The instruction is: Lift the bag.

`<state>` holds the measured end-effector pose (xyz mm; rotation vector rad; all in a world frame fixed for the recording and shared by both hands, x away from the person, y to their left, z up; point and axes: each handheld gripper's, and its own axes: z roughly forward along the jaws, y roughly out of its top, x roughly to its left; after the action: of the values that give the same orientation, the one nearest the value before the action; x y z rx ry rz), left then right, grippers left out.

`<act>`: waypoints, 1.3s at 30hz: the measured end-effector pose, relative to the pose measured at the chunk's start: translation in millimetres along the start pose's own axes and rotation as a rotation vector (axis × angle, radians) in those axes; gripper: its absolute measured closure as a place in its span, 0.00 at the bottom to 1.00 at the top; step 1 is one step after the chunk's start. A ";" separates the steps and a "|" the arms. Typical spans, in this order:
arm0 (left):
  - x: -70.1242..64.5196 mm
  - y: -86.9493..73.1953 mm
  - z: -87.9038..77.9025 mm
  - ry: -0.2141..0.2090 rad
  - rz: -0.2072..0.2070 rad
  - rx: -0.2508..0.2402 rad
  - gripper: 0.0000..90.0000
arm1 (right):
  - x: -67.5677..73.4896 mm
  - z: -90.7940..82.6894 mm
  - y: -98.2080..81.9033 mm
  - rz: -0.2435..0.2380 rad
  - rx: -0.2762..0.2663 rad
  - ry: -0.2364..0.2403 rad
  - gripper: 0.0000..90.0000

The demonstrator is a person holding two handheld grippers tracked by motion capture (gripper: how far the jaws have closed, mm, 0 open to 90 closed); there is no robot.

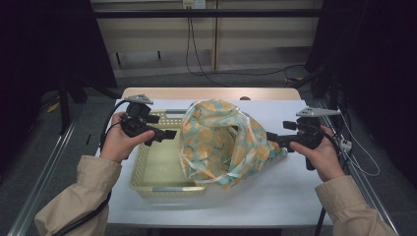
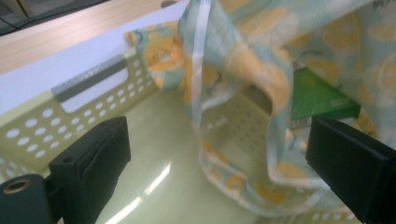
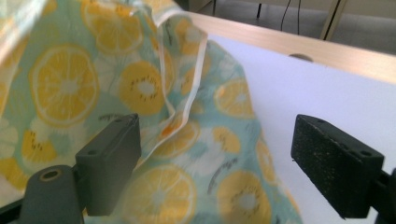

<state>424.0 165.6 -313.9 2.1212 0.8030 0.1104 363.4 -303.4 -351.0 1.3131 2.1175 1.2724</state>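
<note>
Here, fruit-print bag (image 1: 221, 142) between open grippers.

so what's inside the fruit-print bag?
Through the bag's mouth, the left gripper view shows a flat green item with a pale edge. The fabric covers the rest of it and anything deeper. The bag sits partly in the basket.

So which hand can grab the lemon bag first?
Probably the right: the right gripper has its jaws open with the fruit-print bag already between them. The left gripper is open over the basket.
</note>
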 end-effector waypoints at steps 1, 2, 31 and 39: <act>0.3 -3.4 -1.0 0.002 0.003 0.004 0.07 | 0.5 -0.2 -3.9 0.000 0.001 0.000 0.18; 0.1 -6.7 -2.5 0.012 0.008 0.008 0.07 | 0.7 -0.3 -7.7 -0.011 0.006 -0.006 0.18; 6.0 -92.1 -34.8 0.007 -0.045 -0.036 0.07 | 5.6 -12.9 -79.1 -0.033 0.077 -0.007 0.18; 2.7 -102.7 -38.6 0.020 -0.039 -0.038 0.07 | 8.9 -12.2 -90.7 -0.045 0.092 -0.009 0.18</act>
<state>360.9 238.7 -366.0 2.0709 0.8466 0.1255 302.0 -317.7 -418.0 1.2975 2.2105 1.1611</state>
